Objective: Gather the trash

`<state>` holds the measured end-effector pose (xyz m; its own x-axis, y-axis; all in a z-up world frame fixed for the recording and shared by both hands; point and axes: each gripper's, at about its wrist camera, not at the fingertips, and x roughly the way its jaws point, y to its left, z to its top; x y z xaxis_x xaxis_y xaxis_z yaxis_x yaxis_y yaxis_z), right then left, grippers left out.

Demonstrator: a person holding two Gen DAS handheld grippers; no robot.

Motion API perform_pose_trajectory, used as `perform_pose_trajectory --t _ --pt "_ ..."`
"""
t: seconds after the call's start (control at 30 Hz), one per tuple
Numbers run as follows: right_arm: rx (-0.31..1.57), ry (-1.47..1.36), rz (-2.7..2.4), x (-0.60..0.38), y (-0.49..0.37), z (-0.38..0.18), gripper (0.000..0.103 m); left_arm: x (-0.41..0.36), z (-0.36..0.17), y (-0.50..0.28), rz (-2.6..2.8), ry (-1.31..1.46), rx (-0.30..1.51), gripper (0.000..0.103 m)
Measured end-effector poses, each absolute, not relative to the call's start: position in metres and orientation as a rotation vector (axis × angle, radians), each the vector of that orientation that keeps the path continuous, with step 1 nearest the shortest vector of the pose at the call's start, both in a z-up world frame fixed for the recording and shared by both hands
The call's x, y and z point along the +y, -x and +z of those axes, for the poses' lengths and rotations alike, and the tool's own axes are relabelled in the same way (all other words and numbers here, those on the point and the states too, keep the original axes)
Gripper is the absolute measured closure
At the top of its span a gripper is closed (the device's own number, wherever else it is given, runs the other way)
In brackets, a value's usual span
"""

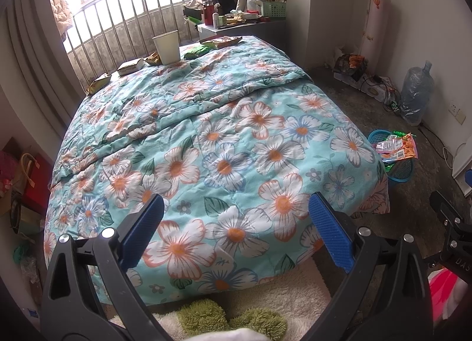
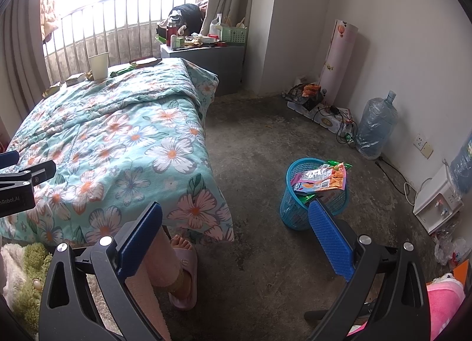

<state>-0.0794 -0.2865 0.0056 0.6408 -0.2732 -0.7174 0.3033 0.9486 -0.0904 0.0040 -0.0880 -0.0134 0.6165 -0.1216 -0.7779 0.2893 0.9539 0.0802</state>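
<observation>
Snack wrappers (image 2: 320,178) fill the blue plastic basket (image 2: 290,208) on the concrete floor, just beside the foot corner of the bed (image 1: 224,146). In the left wrist view the bed's edge cuts the basket off, so only its far rim and base show, and the print on the wrappers is too small to read. Nearest the bed's foot, the left gripper (image 1: 236,232) hangs over the floral quilt with its jaws wide apart and nothing between them. The right gripper (image 2: 236,237) is just as wide and empty, over bare floor between the bed and the basket — its right blue pad covers part of the basket's near wall. A foot in a pale slipper (image 2: 184,273) stands by the bed's corner, the leg half hidden behind the right gripper's left finger. At the bed's far end, along the railing, a paper cup (image 1: 166,46) stands upright among several flat green and brown packets (image 1: 219,41); what they hold cannot be told.
</observation>
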Motion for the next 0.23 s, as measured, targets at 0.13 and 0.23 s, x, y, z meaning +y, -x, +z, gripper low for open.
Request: perform_pose_trajectory --t 0.13,0.23 --pt "0.810 -0.040 -0.328 -0.2869 0.0794 0.0059 0.006 -0.0870 -0.0135 -0.0032 -0.241 -0.209 0.878 0.009" --pt "0.811 -0.041 -0.325 -0.2882 0.0790 0.0056 0.007 -0.0867 -0.0133 -0.0027 -0.240 -0.208 0.879 0.009"
